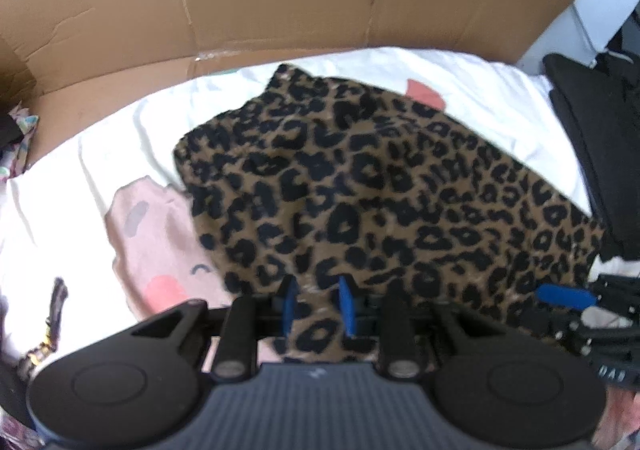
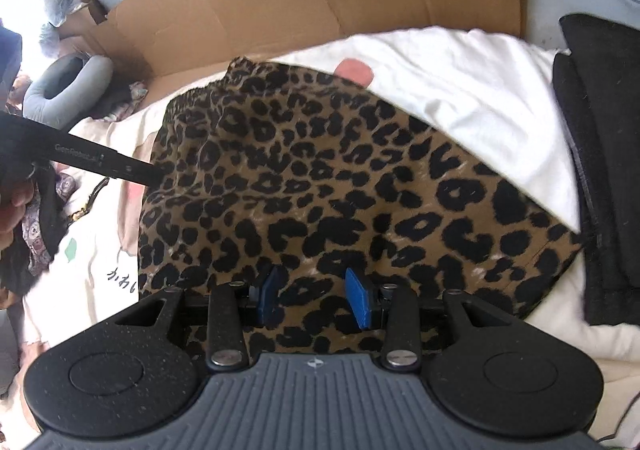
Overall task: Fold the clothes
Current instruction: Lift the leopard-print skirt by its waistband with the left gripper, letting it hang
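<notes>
A leopard-print garment (image 1: 360, 193) lies spread on a white sheet; it also fills the middle of the right wrist view (image 2: 340, 185). My left gripper (image 1: 318, 304) has its blue pads a small gap apart over the garment's near edge, with cloth showing between them. My right gripper (image 2: 316, 296) is open over the near edge, with cloth under and between its pads. The right gripper shows at the right edge of the left wrist view (image 1: 568, 298). The left gripper's black finger (image 2: 100, 165) reaches the garment's left side in the right wrist view.
The white sheet (image 1: 80, 189) has pink printed figures (image 1: 160, 246). A brown cardboard sheet (image 1: 240, 1) stands behind. Folded black clothes (image 2: 600, 169) lie at the right. A grey neck pillow (image 2: 68, 85) and patterned clothes (image 2: 40, 221) lie at the left.
</notes>
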Motion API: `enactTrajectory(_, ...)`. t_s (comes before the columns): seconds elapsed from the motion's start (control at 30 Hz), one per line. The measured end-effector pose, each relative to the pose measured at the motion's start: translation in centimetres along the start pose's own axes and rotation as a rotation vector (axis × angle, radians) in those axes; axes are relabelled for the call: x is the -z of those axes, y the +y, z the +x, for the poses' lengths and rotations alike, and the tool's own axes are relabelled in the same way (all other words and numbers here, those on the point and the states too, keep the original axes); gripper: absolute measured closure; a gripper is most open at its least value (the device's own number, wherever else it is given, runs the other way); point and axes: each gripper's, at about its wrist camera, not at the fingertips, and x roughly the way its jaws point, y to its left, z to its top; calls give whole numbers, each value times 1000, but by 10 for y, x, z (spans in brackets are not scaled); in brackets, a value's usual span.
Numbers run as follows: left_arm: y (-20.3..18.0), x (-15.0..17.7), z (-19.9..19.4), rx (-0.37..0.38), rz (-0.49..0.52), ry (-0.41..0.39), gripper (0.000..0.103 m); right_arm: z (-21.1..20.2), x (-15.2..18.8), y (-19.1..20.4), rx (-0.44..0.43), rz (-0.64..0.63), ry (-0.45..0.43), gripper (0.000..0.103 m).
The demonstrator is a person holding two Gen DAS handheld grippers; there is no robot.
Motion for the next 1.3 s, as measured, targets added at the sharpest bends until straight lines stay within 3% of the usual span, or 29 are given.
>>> enactTrajectory(0.23, -23, 7, 26, -1, -52, -16, 79, -10, -1, -30, 75, -35, 0, 59)
enactTrajectory(0.53, -48, 16, 61, -11, -107, -31, 78, -17, 4, -75, 128, 31, -48, 61)
enactTrajectory(0.67, -49, 30, 54, -25, -117, -19, 79, -15, -1, -78, 144, 50, -57, 62)
enactTrajectory(0.9, -51, 55, 40, -49, -134, 2, 77, -21, 0, -71, 154, 42, 3, 60)
enactTrajectory(1.3, -53, 97, 18, -78, -192, 62, 73, -83, 7, -44, 81, 23, -34, 60)
